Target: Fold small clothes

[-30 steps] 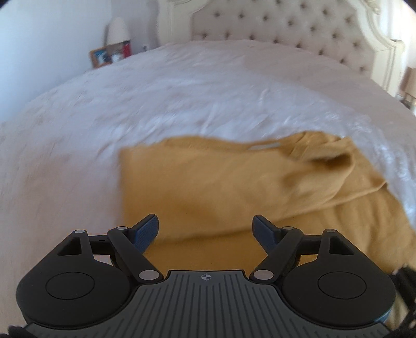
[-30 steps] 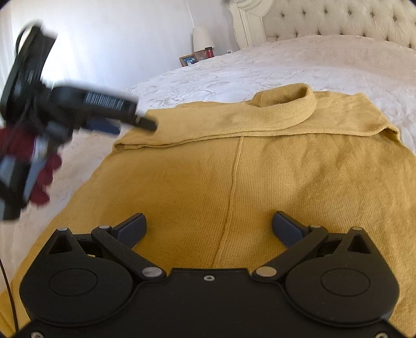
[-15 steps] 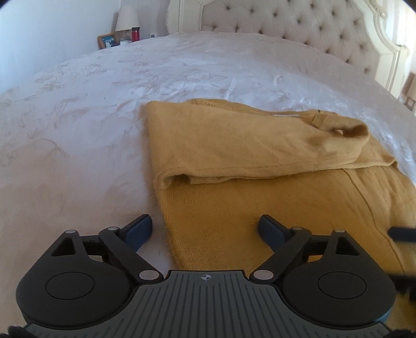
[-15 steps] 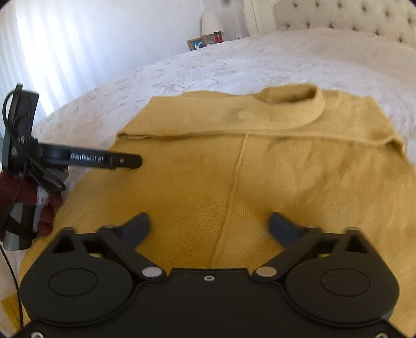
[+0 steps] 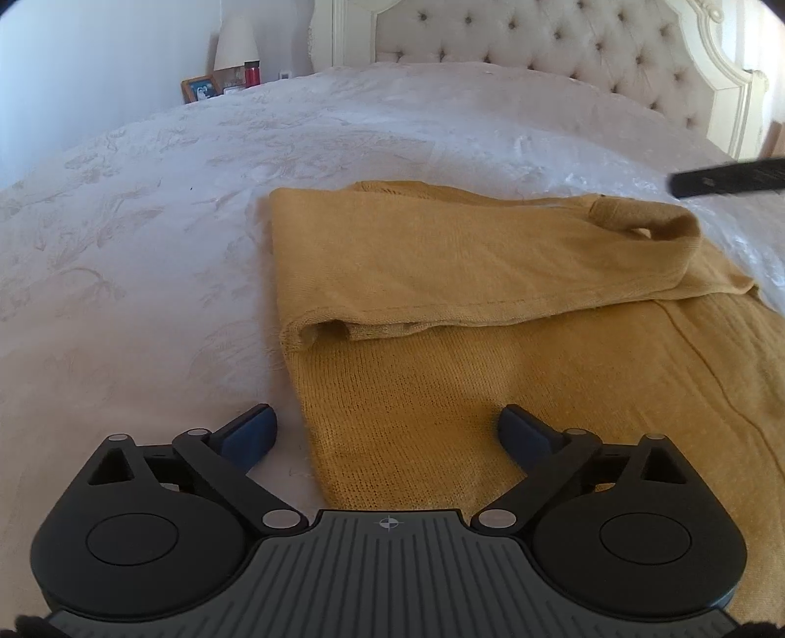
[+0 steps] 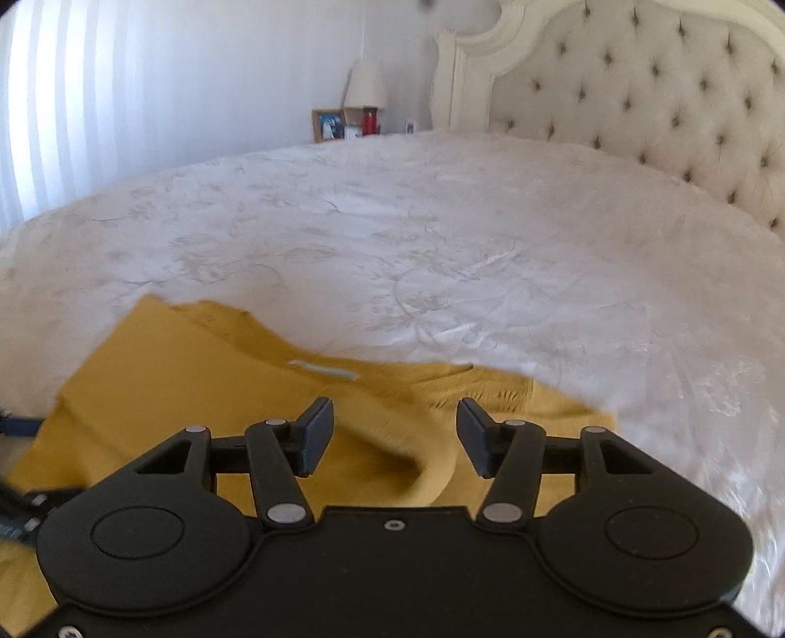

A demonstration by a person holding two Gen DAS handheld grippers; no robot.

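One sweater (image 5: 490,304) flat on bed (image 5: 147,245), neck end far, long way toward camera. Left gripper (image 5: 387,432) opening wider, empty. Right gripper (image 6: 395,437) closing, empty, now moved up by collar.

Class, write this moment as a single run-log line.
sweater: top part folded down, on bed | left gripper: opening, astride sweater's edge, no grip | right gripper: closing above collar, no grip

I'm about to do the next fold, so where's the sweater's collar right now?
The collar sits at the far right end of the yellow sweater in the left wrist view, on the folded-over top part, towards the headboard.
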